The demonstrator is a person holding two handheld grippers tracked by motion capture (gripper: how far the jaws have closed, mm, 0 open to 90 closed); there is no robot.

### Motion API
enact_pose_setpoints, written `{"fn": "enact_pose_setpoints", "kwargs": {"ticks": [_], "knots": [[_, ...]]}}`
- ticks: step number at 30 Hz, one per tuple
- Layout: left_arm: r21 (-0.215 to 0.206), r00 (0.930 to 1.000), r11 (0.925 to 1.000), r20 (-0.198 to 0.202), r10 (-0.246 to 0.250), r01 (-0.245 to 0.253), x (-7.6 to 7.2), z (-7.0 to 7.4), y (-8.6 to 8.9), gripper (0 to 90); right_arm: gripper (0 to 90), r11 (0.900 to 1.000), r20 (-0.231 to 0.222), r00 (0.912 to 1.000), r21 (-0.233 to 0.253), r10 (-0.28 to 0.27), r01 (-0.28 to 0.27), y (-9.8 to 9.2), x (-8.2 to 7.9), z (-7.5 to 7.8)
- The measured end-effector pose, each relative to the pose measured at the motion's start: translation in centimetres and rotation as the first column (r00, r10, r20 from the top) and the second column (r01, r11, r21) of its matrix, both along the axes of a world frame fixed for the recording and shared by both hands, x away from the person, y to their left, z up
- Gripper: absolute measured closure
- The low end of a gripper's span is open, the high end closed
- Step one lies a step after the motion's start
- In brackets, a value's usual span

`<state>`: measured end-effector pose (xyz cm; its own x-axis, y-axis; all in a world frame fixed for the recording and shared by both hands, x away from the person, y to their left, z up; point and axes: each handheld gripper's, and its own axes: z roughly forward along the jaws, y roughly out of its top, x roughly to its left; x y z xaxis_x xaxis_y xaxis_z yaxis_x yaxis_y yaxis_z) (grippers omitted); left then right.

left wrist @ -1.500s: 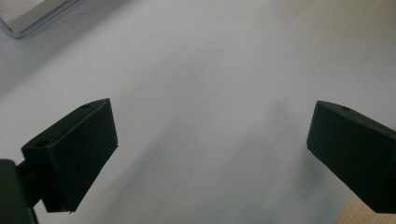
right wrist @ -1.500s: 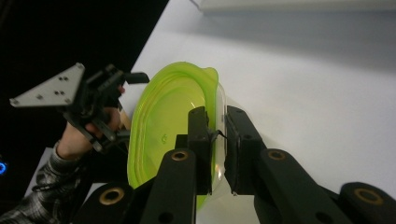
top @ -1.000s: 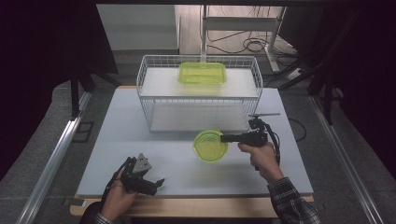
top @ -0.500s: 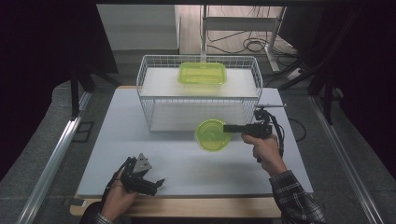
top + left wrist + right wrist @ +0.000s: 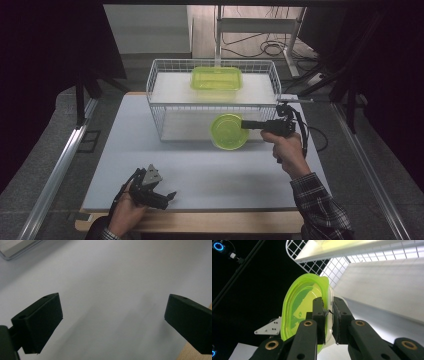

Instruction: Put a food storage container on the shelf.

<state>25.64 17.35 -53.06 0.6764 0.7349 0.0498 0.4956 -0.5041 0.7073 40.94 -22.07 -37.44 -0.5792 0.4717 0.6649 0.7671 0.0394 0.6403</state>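
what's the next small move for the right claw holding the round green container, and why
Probably lift it a little higher and carry it forward over the basket's front wall. The right claw is shut on the rim of the round green container, which hangs in front of the wire basket, below its top edge. A rectangular green container already sits inside, so this one likely goes in beside it.

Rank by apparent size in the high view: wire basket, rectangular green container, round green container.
1. wire basket, clearly largest.
2. rectangular green container and round green container look close; the round one, held by the right gripper, is raised nearer the camera, so unranked.
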Motion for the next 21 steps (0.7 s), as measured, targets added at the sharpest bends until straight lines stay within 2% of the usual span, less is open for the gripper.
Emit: {"fn": "enact_pose_setpoints", "kwargs": {"ticks": [21], "knots": [[0.0, 1.0, 1.0, 0.0, 0.001, -0.001, 0.0, 0.0, 0.0, 1.0, 81.0, 0.998, 0.047, 0.9978, 0.034, -0.047, 0.045, 0.9, 1.9, 4.2]]}}
